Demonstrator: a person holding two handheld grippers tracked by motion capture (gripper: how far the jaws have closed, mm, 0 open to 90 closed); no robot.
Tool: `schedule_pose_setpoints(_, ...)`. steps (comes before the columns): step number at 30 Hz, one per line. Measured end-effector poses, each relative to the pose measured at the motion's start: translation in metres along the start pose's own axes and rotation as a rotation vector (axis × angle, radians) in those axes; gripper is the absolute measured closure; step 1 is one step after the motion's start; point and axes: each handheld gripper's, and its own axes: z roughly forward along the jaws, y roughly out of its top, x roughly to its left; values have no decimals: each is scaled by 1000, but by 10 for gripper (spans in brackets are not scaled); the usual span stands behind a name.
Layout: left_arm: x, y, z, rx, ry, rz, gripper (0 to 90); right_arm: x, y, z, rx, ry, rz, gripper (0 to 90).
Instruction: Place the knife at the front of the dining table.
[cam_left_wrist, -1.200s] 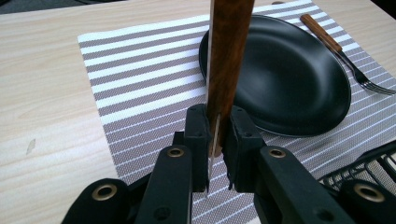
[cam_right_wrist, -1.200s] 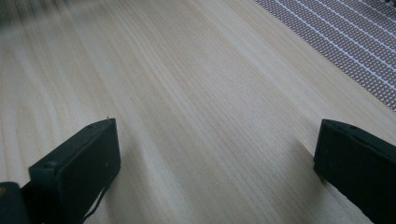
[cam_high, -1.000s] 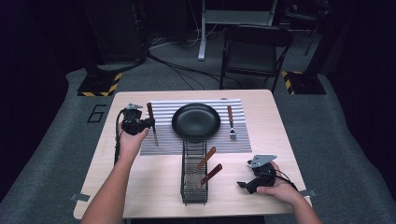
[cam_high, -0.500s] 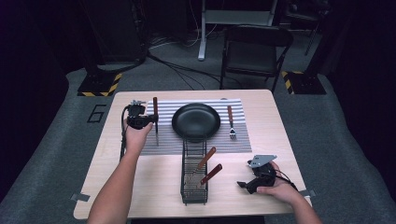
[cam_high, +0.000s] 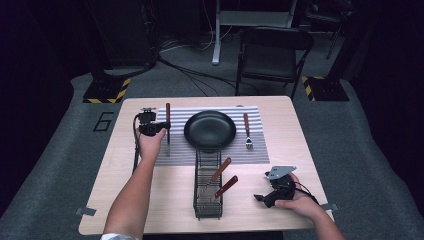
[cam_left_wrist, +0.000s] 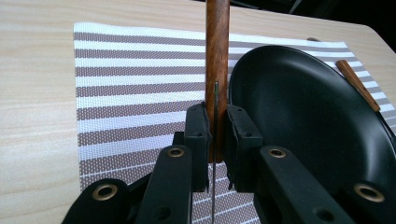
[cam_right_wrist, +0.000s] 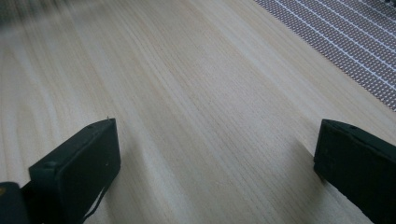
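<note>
Left claw (cam_high: 151, 126) is clamped on a wooden-handled table knife (cam_high: 168, 129). In the left gripper view the pads pinch the brown handle (cam_left_wrist: 217, 74) with the thin blade edge running down between them. Compared with a second ago, the left hand has carried the knife in from the far-left corner of the grey-and-white striped placemat (cam_high: 175, 150) and lower, toward the mat's left strip. The knife now lies lengthwise just left of the round black plate (cam_high: 210, 130), handle pointing away from the person, blade toward them. Can't tell whether it's already resting on the mat or held just off it.

Right claw (cam_high: 264, 198) hasn't moved: it sits on the light wooden table (cam_high: 280, 107) at the near right, jaws spread wide with bare wood between them (cam_right_wrist: 219, 140).

Rest of the layout looks the same as before: a wooden-handled fork (cam_high: 247, 131) lies on the mat right of the plate, and two more wooden-handled utensils (cam_high: 220, 180) sit in the black wire caddy (cam_high: 207, 212) in front of the plate.

My read is that this is a place setting, with the knife placement nearly done. The next move is probably to let the knife settle flat and open the left claw. One risk: the handle is close to the plate rim, so a sideways nudge on release could skew it.
</note>
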Motion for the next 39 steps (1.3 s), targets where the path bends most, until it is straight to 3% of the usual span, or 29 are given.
schedule_pose_setpoints(12,8,-4,22,4,16,-73,806,0,0,0,-1,1,7,0)
schedule_pose_setpoints(19,3,-6,31,23,35,-46,806,0,0,0,-1,1,7,0)
schedule_pose_setpoints(26,8,-10,40,21,54,-115,807,0,0,0,-1,2,9,0)
schedule_pose_setpoints(39,12,-14,51,26,85,-160,808,0,0,0,-2,1,0,0)
